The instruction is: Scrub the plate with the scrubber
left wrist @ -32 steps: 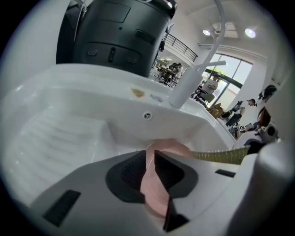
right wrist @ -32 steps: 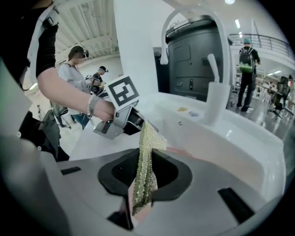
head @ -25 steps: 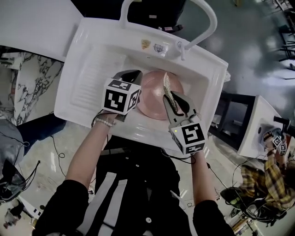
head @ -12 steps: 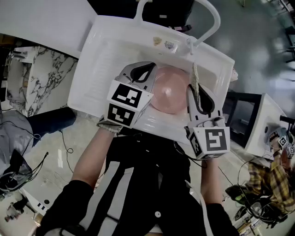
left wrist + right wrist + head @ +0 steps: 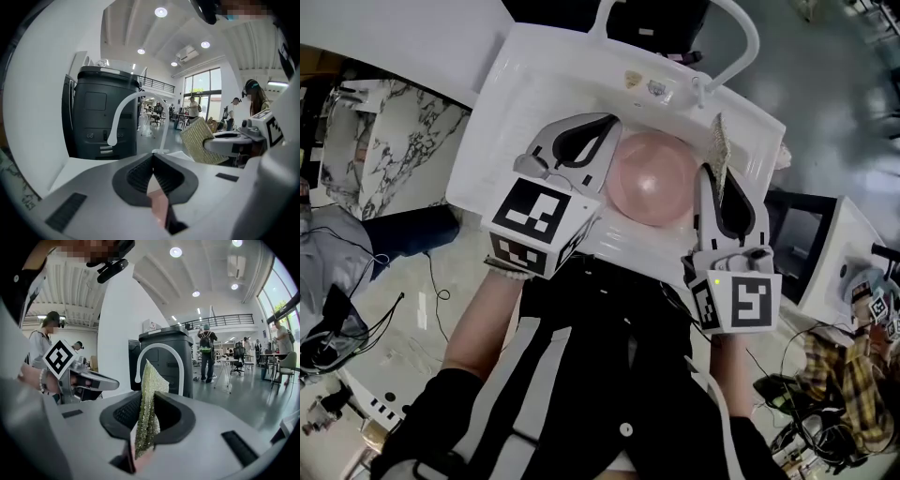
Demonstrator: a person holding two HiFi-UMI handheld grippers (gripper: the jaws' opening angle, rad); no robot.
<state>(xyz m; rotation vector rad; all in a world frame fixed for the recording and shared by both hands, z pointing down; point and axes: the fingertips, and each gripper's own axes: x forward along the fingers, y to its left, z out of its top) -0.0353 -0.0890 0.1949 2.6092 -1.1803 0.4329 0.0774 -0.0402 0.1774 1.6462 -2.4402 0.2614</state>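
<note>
we see a big white sink (image 5: 502, 141), smooth and shiny, with a ridged part on the left and open room in its bowl. a white faucet (image 5: 115, 121) curves up from the back edge. the round pink plate (image 5: 654, 178) lies in the bowl, between our two tools. the left gripper (image 5: 153, 154) has its tips pressed tight together, by the plate's left edge. the right gripper (image 5: 718, 180) pinches the rough green-gold scrubber (image 5: 149, 394), which stands up on its edge. two small stickers (image 5: 633, 80) sit on the back rim, too small to read.
</note>
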